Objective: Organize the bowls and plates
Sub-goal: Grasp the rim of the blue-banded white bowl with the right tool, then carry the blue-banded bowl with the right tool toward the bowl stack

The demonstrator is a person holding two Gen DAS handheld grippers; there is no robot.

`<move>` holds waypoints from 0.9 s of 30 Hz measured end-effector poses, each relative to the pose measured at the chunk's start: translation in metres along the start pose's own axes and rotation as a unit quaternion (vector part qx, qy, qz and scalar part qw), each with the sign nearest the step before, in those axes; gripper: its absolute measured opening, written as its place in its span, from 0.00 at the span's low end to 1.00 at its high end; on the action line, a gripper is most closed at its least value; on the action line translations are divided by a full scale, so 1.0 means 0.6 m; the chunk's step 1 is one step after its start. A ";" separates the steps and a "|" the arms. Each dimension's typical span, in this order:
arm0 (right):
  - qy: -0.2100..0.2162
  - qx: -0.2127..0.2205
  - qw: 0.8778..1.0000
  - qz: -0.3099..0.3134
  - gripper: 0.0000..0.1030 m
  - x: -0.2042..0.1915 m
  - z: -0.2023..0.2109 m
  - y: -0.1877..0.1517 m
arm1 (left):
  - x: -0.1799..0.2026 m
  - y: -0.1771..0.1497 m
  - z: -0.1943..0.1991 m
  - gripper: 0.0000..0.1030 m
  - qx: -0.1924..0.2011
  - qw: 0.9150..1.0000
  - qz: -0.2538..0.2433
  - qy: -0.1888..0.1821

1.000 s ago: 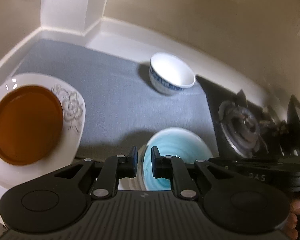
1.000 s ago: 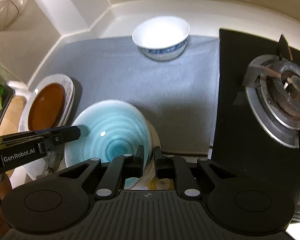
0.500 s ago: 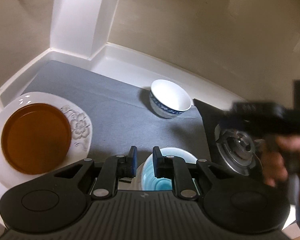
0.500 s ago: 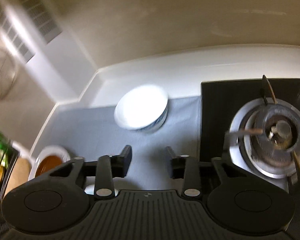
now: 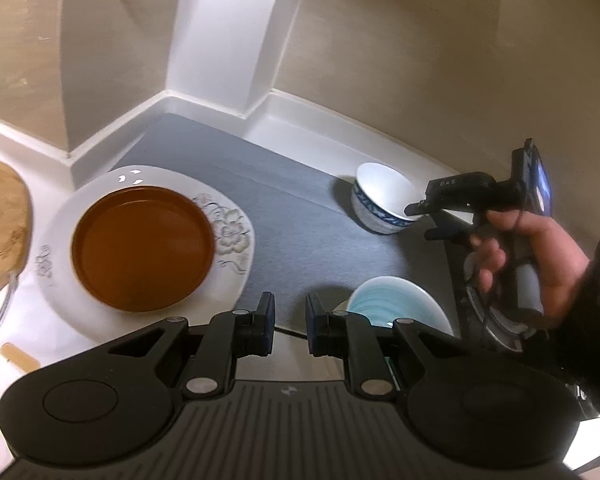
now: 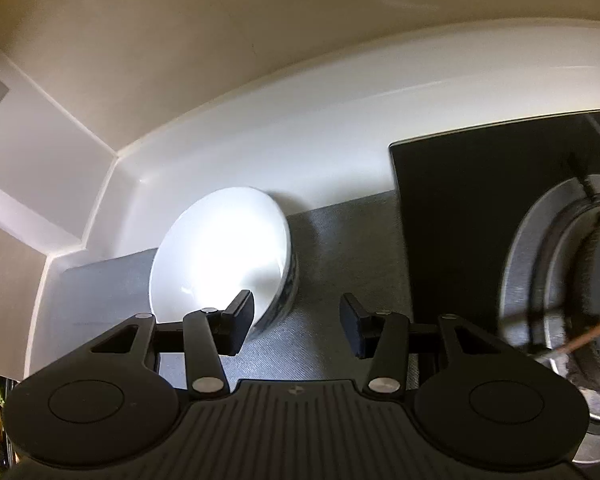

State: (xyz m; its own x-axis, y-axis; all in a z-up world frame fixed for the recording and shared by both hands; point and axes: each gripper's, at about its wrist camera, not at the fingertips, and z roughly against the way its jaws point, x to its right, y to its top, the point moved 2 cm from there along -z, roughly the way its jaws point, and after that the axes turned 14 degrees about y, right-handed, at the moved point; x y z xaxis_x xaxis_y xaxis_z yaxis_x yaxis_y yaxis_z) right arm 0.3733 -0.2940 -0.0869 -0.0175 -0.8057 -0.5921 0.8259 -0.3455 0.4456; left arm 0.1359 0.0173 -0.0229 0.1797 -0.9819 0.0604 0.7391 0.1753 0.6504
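Observation:
A white bowl with a blue band [image 5: 380, 200] [image 6: 220, 248] stands at the back of the grey mat [image 5: 292, 208]. My right gripper [image 6: 296, 324] [image 5: 422, 222] is at the bowl's near rim with its jaws opening. One finger [image 6: 240, 316] reaches over the inside of the bowl and the other stays outside, and neither pad presses on it. A teal bowl [image 5: 396, 304] sits on the mat's front edge, just right of my left gripper [image 5: 290, 320]. The left jaws show a narrow gap with nothing in it. A brown plate [image 5: 140, 244] rests on a white floral plate [image 5: 232, 232] to the left.
A gas stove on black glass [image 6: 560, 280] borders the mat on the right. The person's hand [image 5: 520, 248] holds the right gripper above it. A wooden board [image 5: 0, 220] lies at the far left, and the walls close in behind the counter.
My right gripper left the teal bowl, swung to the white bowl and opened its jaws. My left gripper drew back and up from the teal bowl, so more of the counter shows.

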 end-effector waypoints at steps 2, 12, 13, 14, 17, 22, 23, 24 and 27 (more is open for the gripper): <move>0.012 -0.003 1.000 0.004 0.49 -0.006 -0.005 -0.002 | -0.007 -0.001 0.007 0.17 0.001 1.000 0.002 0.006; 0.005 -0.022 1.000 0.013 0.20 -0.020 -0.022 -0.003 | -0.031 -0.001 0.030 0.17 0.007 1.000 -0.001 0.019; 0.008 -0.026 1.000 0.011 0.19 -0.020 -0.020 -0.004 | -0.032 0.000 0.030 0.17 0.007 1.000 -0.002 0.018; 0.011 -0.029 0.999 0.008 0.19 -0.020 -0.018 -0.006 | -0.033 0.002 0.030 0.17 0.007 1.000 -0.003 0.017; 0.021 -0.044 0.999 0.006 0.19 -0.026 -0.010 -0.016 | -0.037 0.006 0.028 0.17 0.008 1.000 -0.005 0.014; 0.041 -0.089 0.995 0.025 0.19 -0.049 0.001 -0.047 | -0.037 0.017 0.015 0.17 0.007 1.000 -0.016 -0.002; 0.044 -0.099 0.994 0.029 0.19 -0.052 0.002 -0.054 | -0.037 0.020 0.011 0.17 0.007 1.000 -0.018 -0.006; 0.047 -0.108 0.993 0.032 0.19 -0.055 0.003 -0.061 | -0.036 0.024 0.008 0.17 0.006 1.000 -0.021 -0.010; 0.045 -0.134 0.989 0.040 0.18 -0.062 0.006 -0.078 | -0.032 0.037 0.000 0.17 0.008 0.999 -0.029 -0.025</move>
State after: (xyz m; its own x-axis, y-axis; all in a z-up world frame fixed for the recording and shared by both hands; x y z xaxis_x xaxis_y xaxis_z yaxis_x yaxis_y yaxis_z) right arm 0.3336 -0.2498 -0.0833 0.0952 -0.7746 -0.6252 0.9426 -0.1319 0.3069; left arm 0.1488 0.0399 -0.0093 0.1048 -0.9927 0.0600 0.7363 0.1180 0.6662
